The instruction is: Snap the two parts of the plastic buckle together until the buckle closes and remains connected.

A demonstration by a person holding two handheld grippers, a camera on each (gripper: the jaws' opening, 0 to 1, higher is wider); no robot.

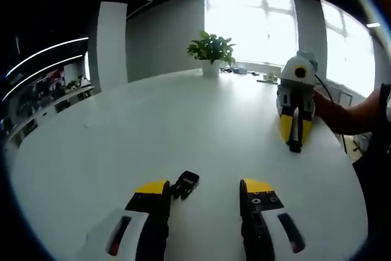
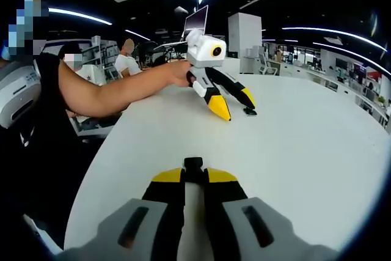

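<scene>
One black buckle part [image 1: 185, 184] lies on the white table [image 1: 153, 126], just inside my left gripper's [image 1: 206, 189] left jaw; that gripper's yellow-tipped jaws stand wide open. In the right gripper view the same part [image 2: 250, 112] lies on the table beside the open left gripper [image 2: 237, 108]. The other black buckle part [image 2: 193, 164] sticks out between the tips of my right gripper [image 2: 193, 175], which is shut on it. From the left gripper view, the right gripper [image 1: 295, 136] is at the far right, tips down on the table, with its buckle part [image 1: 295, 146] at the tips.
A potted plant [image 1: 211, 50] stands at the table's far edge before bright windows. A person's arm [image 2: 116, 90] reaches over the table edge holding the left gripper. Other people [image 2: 127, 59] sit at desks behind. Broad bare tabletop [image 2: 305, 145] lies between the grippers.
</scene>
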